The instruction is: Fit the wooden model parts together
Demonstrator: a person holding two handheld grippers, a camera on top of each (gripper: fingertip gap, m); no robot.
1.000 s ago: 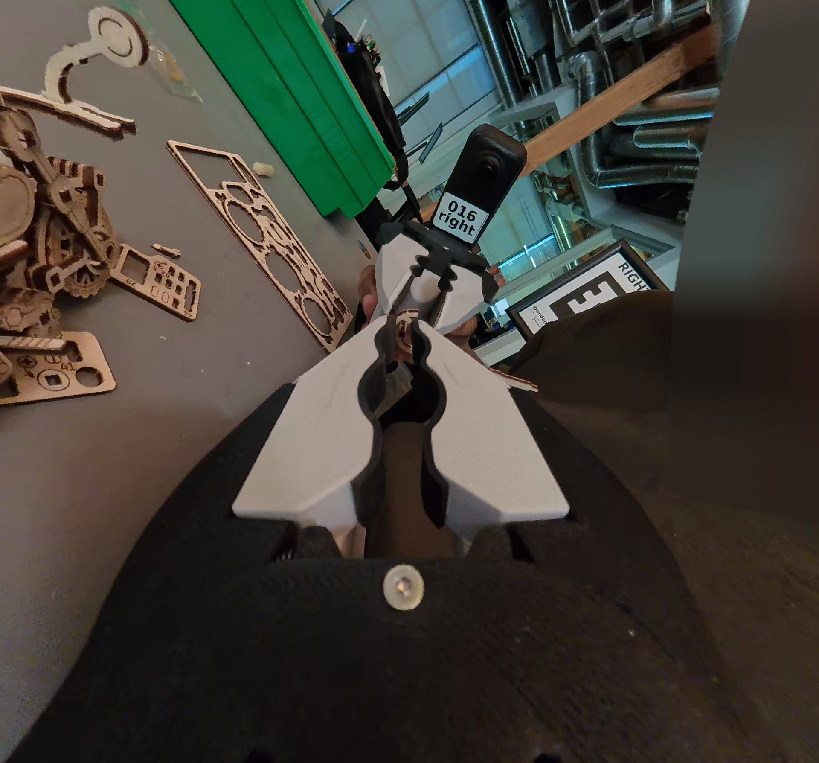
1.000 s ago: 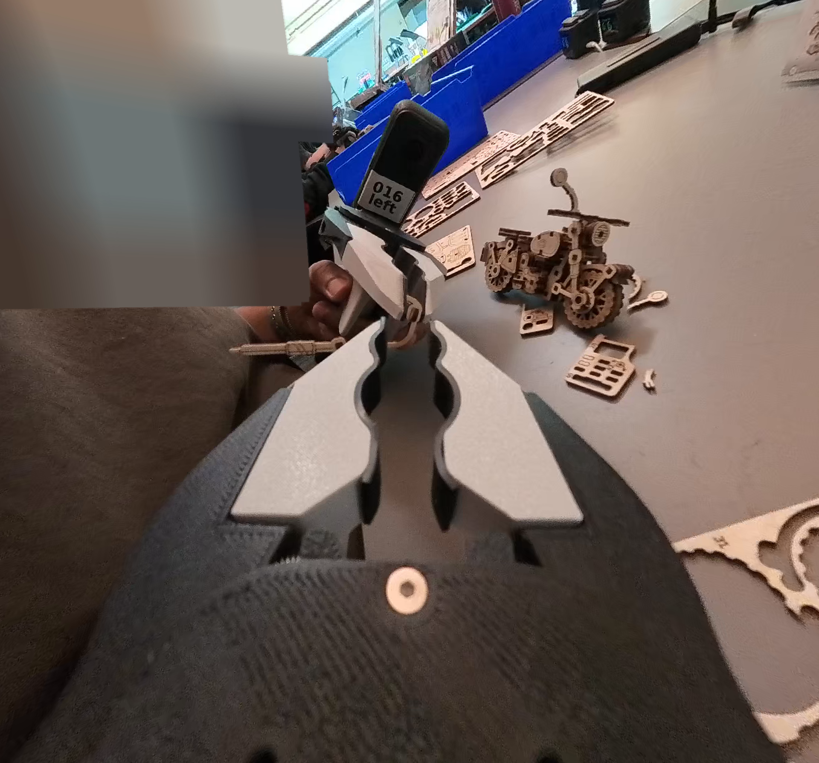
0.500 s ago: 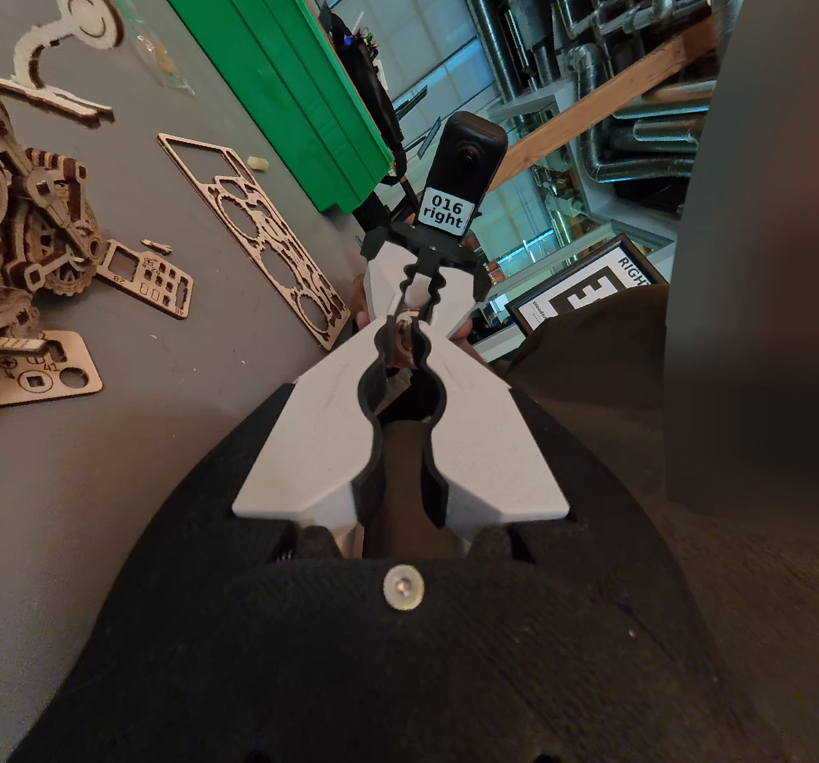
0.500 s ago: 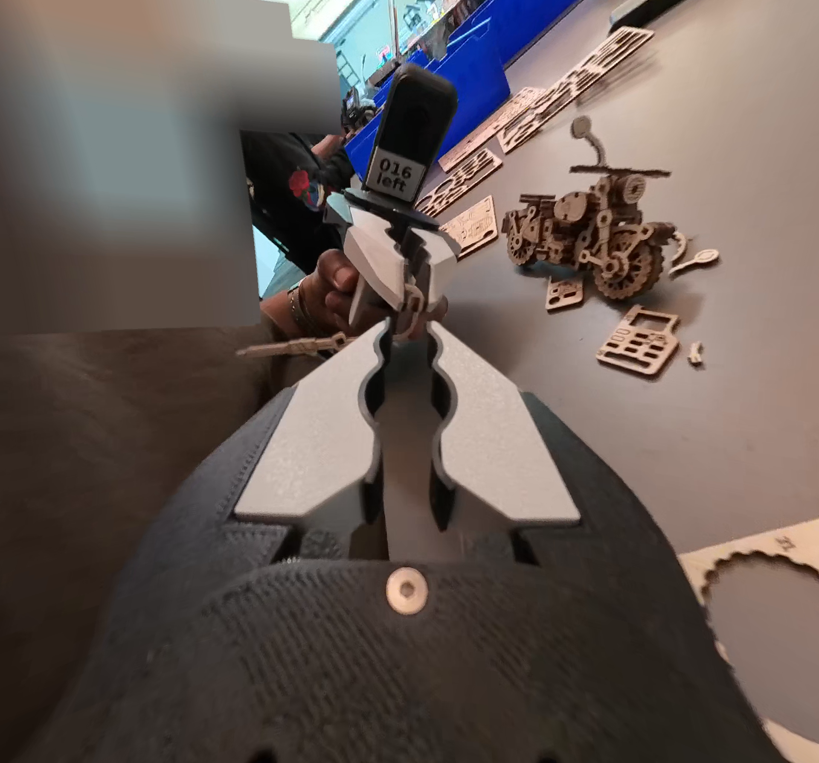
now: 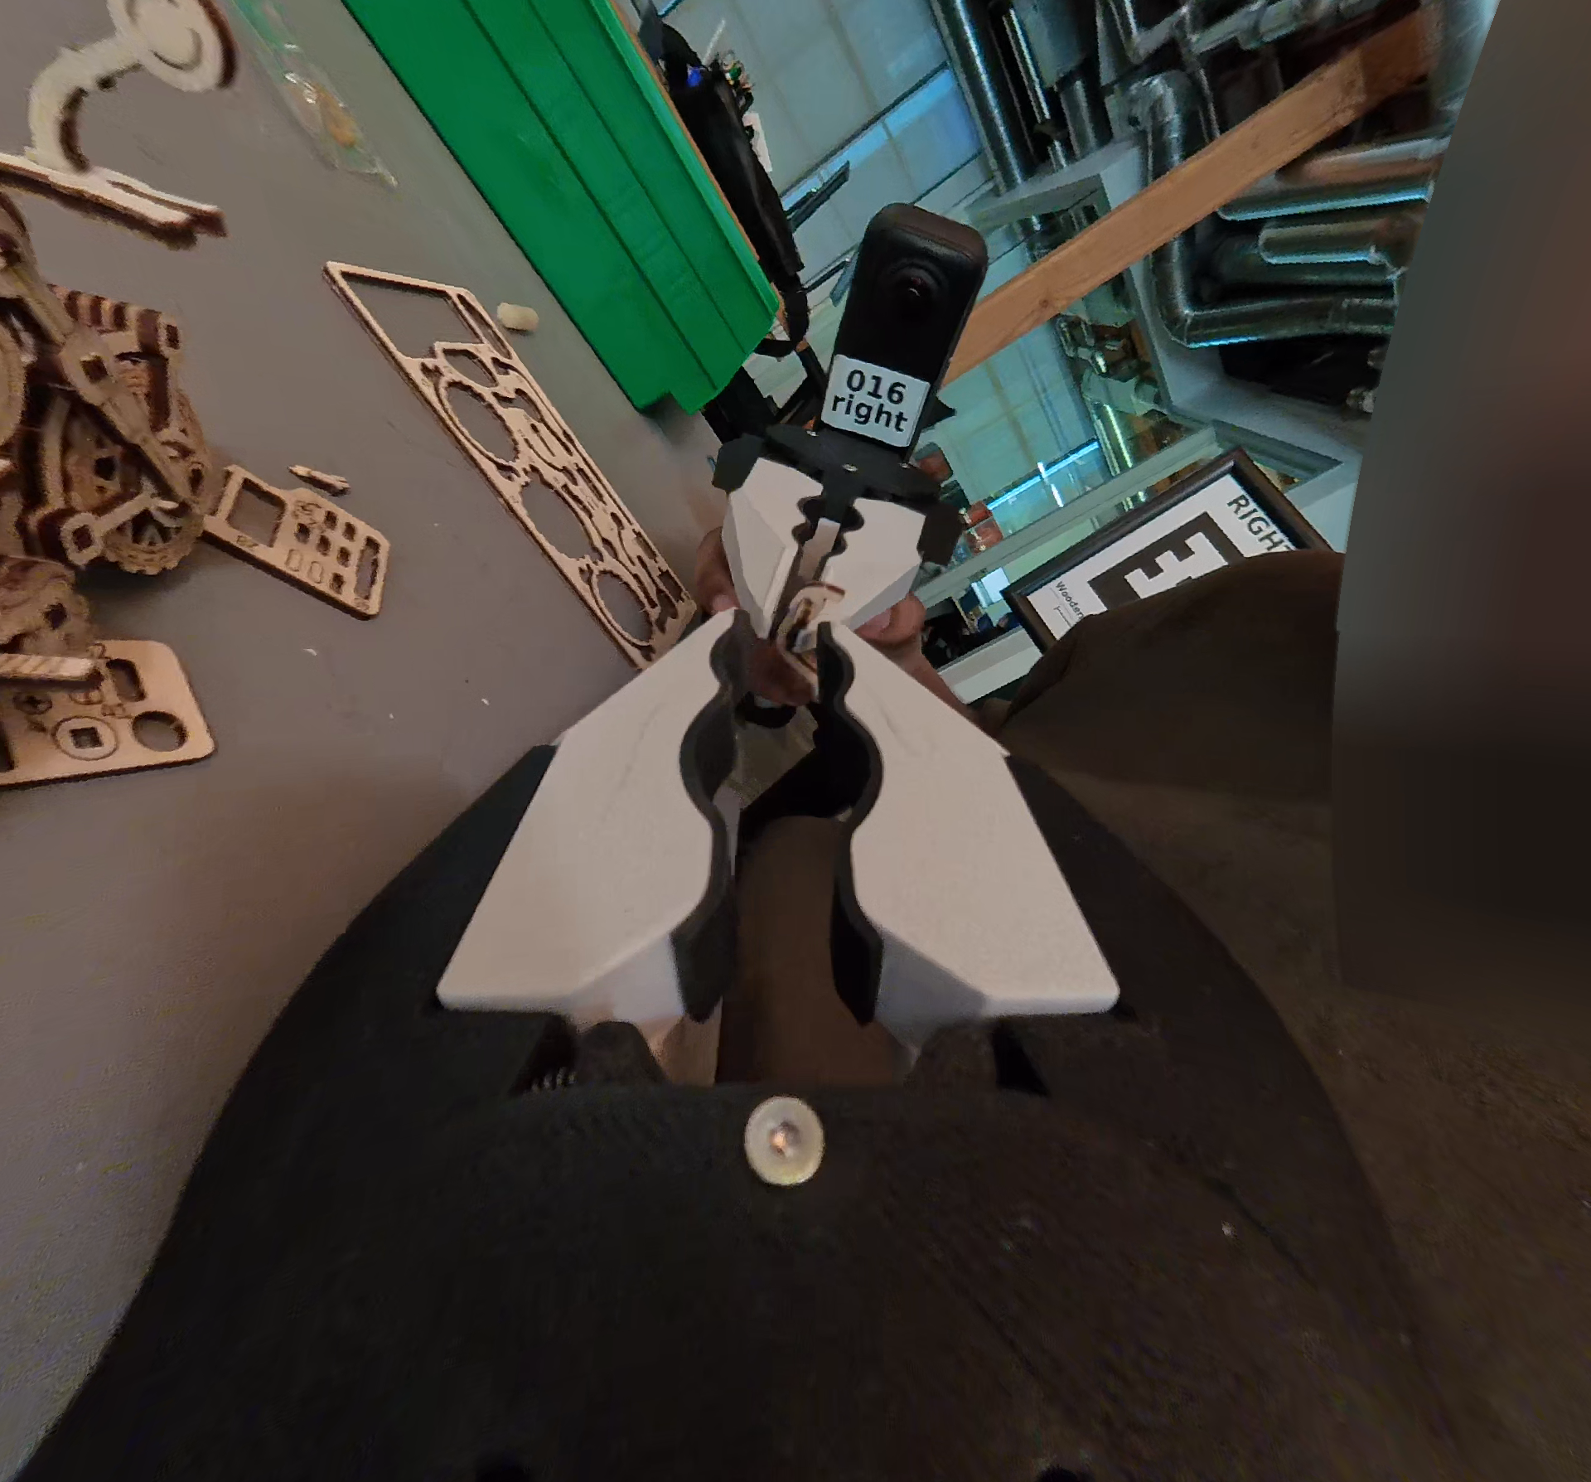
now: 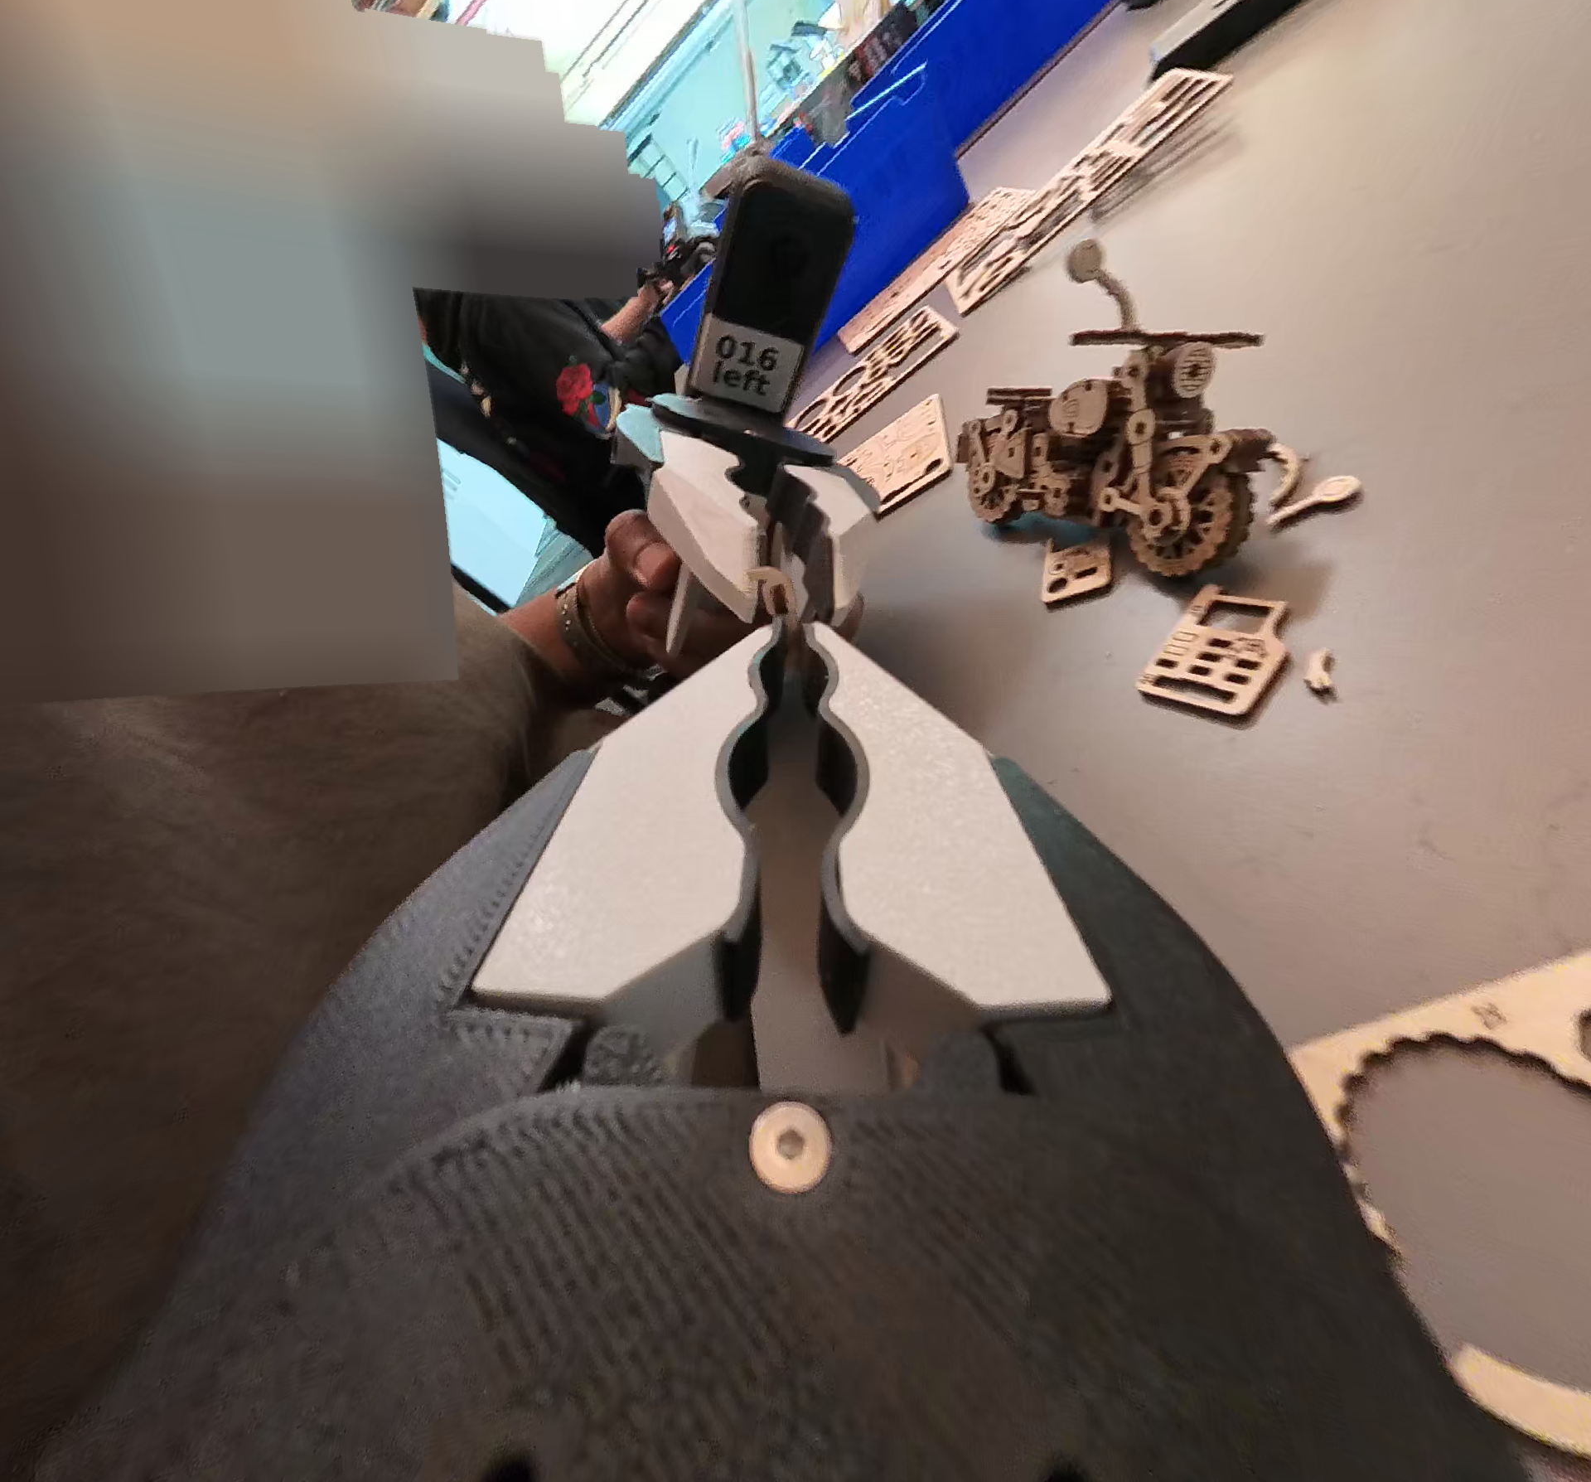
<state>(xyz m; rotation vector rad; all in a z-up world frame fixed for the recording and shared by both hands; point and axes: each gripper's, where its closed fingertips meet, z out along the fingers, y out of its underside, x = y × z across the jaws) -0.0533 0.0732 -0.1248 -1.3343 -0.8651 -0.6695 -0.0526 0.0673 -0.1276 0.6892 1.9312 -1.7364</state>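
Now: right gripper (image 6: pixel 790 638) fingers pinch small wooden piece (image 6: pixel 769 585) – left gripper (image 5: pixel 779 640) fingers clamp it too.

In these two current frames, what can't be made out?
- Small wooden part, left wrist view: too small, and half covered by both tongs' tips; its shape and fit are unclear.
- Wooden motorcycle model, left wrist view: cut off by the left edge.
- Left tongs: whether they grip anything can't be told.

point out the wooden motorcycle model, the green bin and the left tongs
wooden motorcycle model (image 6: pixel 1119 459): right wrist view, on the frame between its two wheels.
green bin (image 5: pixel 534 106): left wrist view, on its long side wall.
left tongs (image 5: pixel 779 648): left wrist view, midway between the fingertips.
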